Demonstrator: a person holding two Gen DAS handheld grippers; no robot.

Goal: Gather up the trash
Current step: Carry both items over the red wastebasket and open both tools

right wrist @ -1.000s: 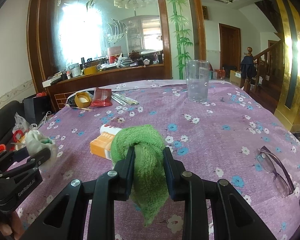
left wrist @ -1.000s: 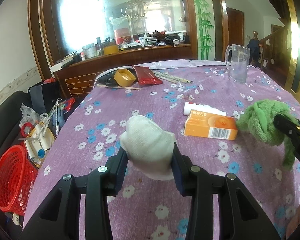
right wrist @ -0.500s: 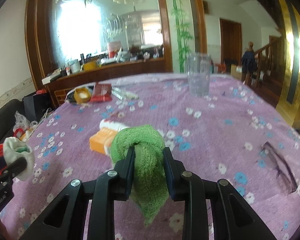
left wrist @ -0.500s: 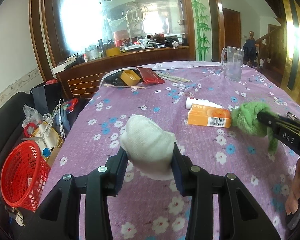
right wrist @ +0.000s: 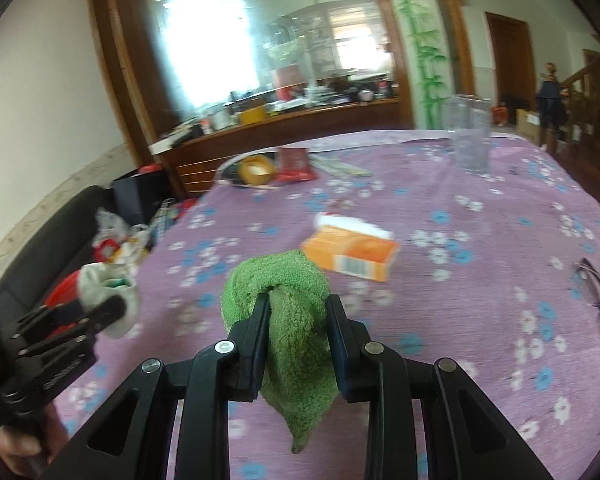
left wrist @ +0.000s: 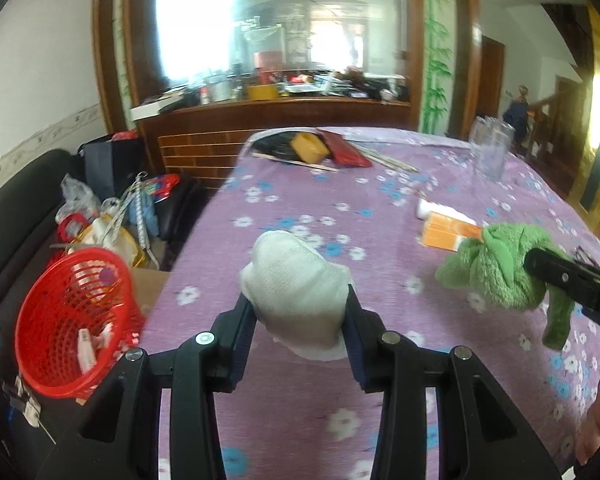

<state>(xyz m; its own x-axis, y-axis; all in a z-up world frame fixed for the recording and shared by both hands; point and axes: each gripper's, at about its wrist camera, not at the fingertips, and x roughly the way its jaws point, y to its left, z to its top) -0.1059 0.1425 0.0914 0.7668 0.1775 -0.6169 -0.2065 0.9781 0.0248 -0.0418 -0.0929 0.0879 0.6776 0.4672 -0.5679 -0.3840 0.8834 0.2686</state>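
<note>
A white crumpled cloth wad (left wrist: 296,292) is clamped in my left gripper (left wrist: 298,312), held above the purple flowered tablecloth (left wrist: 300,208) near its left edge. A red mesh basket (left wrist: 72,320) with some scraps inside stands below on the left, off the table. My right gripper (right wrist: 296,304) is shut on a green fuzzy cloth (right wrist: 280,280), which hangs down between the fingers. In the left wrist view the green cloth (left wrist: 500,268) and the right gripper's finger (left wrist: 564,276) show at the right. The right wrist view has the left gripper (right wrist: 100,312) and white wad (right wrist: 108,286) at the left.
An orange box (right wrist: 352,252) with a white tube (right wrist: 352,224) behind it lies mid-table. Eyeglasses (right wrist: 596,296) lie at the right, a clear glass jug (right wrist: 470,136) at the far side. A tape roll (right wrist: 256,170) and a red packet (right wrist: 294,164) sit at the far left edge. Bags (left wrist: 112,220) clutter a black sofa.
Both grippers have swung left and risen a little with their cloths still held. The red basket has come closer and larger in the left wrist view.
</note>
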